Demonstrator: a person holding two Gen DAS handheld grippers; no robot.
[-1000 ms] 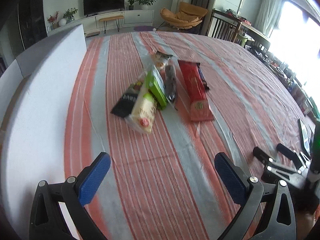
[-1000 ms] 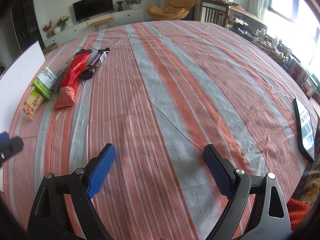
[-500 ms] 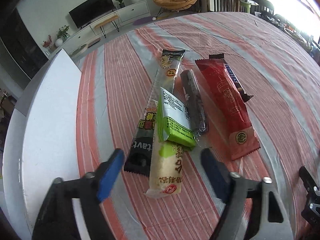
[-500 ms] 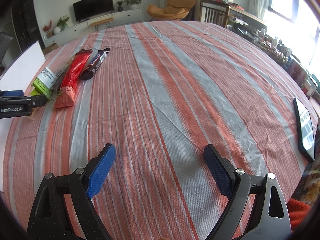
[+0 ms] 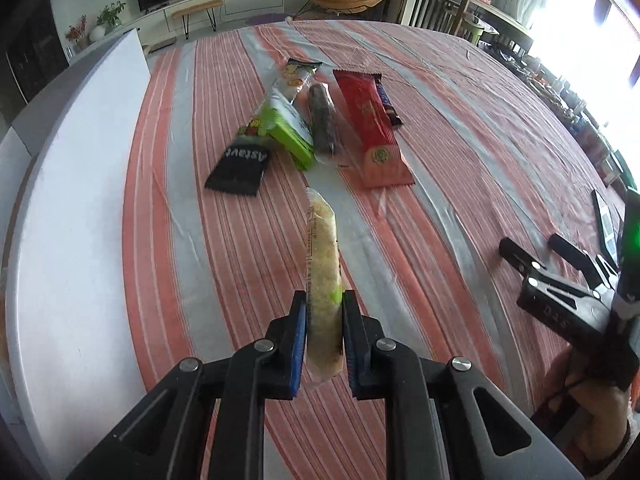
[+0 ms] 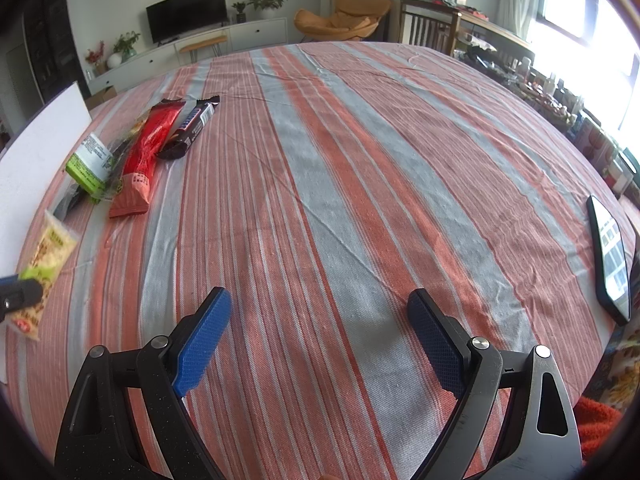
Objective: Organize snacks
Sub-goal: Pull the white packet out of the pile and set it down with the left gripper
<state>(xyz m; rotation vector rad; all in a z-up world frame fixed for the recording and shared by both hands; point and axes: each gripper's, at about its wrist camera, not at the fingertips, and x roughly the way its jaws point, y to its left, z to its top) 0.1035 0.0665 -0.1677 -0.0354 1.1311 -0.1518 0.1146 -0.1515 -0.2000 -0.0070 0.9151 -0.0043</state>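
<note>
Item: pale snack pack [image 5: 323,280], pinched between the blue pads of my left gripper [image 5: 324,336]; lower end hidden between the fingers, far end free above the striped cloth [image 5: 460,160].
Item: snack pile [image 5: 316,120] beyond — black pack, green pack, dark roll, red pack; overlapping, labels partly unreadable.
Item: right gripper [image 6: 320,340], fingers spread wide, nothing between.
Item: phone [image 6: 610,256], cut off at the table edge.
Item: white board [image 5: 72,200], left.
</note>
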